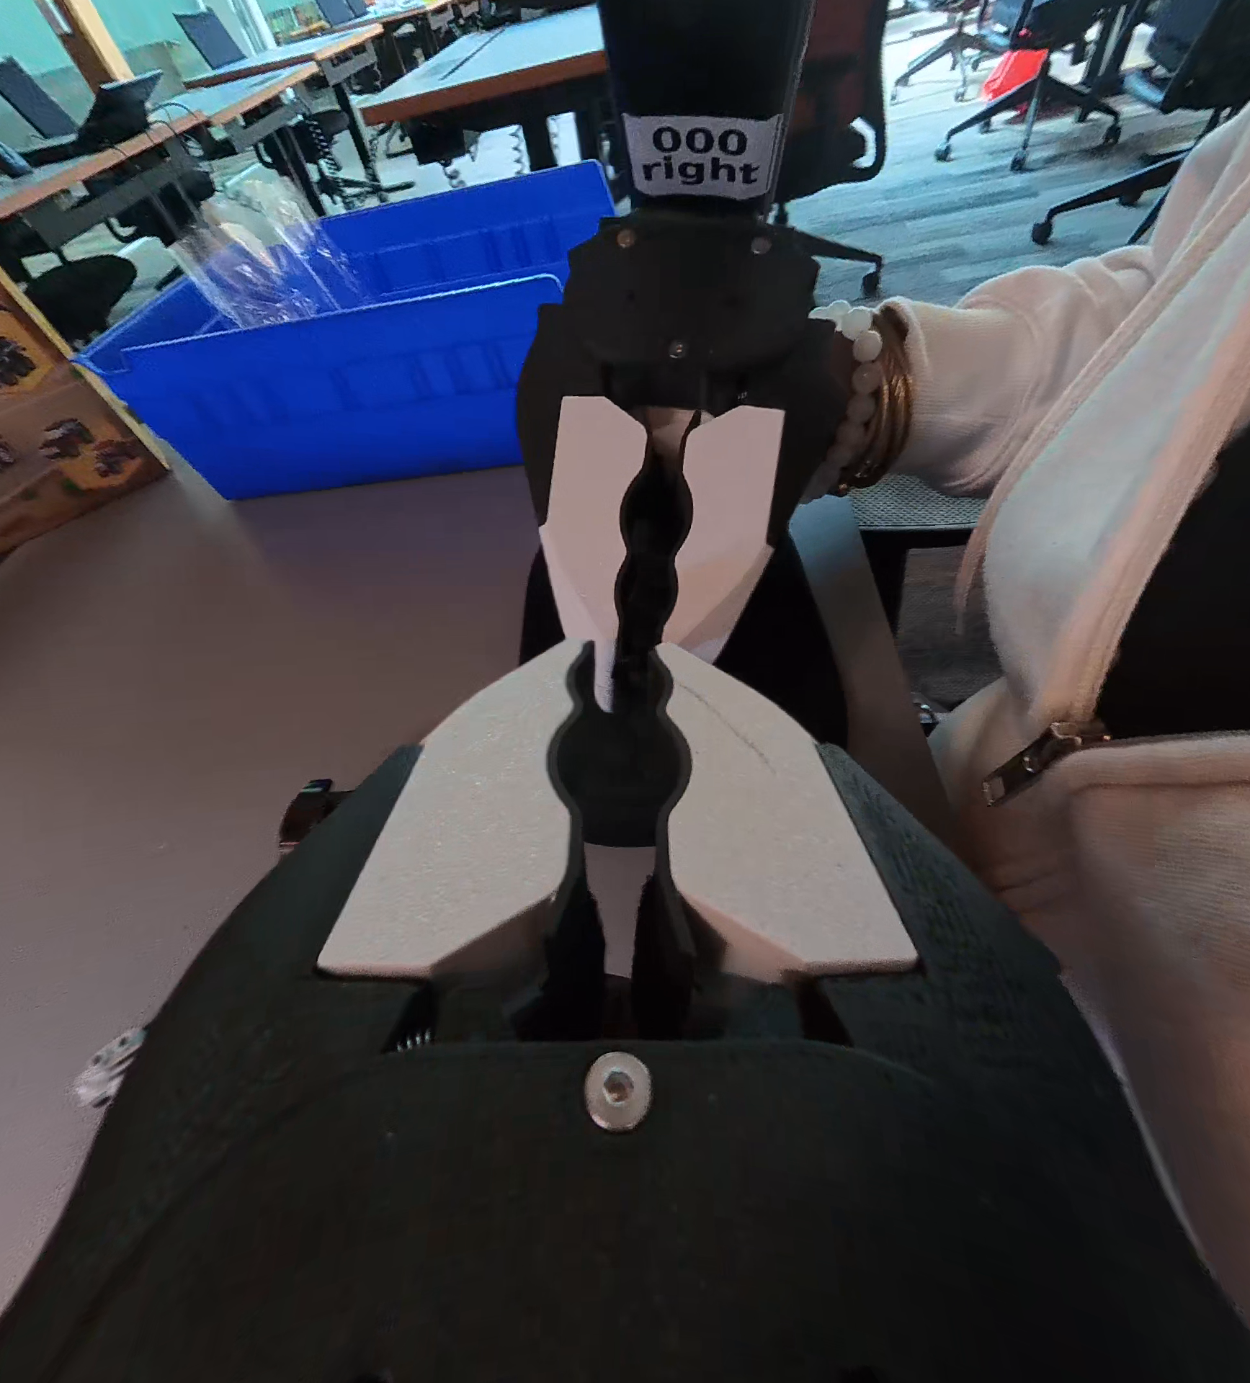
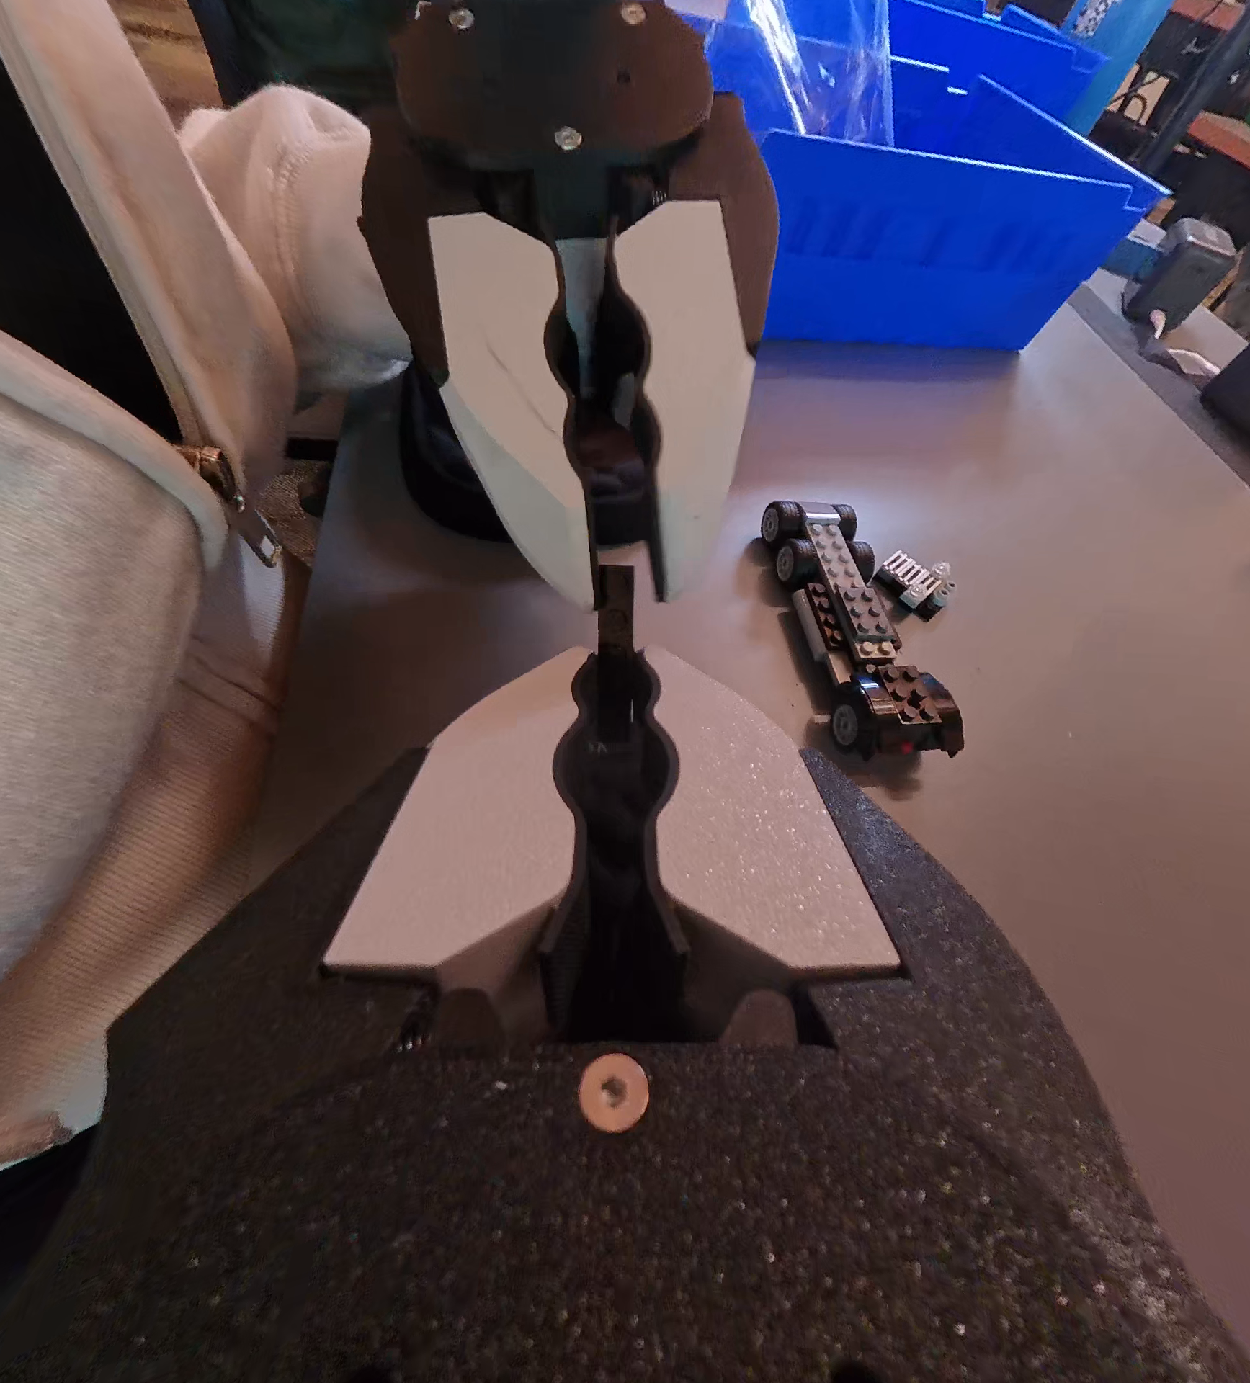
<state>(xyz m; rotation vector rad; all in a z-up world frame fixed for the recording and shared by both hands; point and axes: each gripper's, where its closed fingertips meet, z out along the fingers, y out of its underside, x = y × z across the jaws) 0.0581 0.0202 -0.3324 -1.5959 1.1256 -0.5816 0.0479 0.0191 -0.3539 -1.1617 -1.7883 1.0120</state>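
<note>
My right gripper is shut on a thin flat black brick piece that sticks out past its fingertips, above the grey table. My left gripper faces it tip to tip, its jaws narrowly apart around the far end of the piece. One of its pads lies against the piece and table shows between the piece and the other pad. In the left wrist view my left gripper meets the right gripper, and the dark piece blends with the black pads there.
A long black and grey brick-built vehicle chassis lies on the table to the right, with a small grey and black brick cluster beside it. A blue bin holding clear plastic stands behind. A colourful box stands at the left. A person's cream sleeve is close by. Only a small space, under 4 cm, lies between the two pairs of fingers.
</note>
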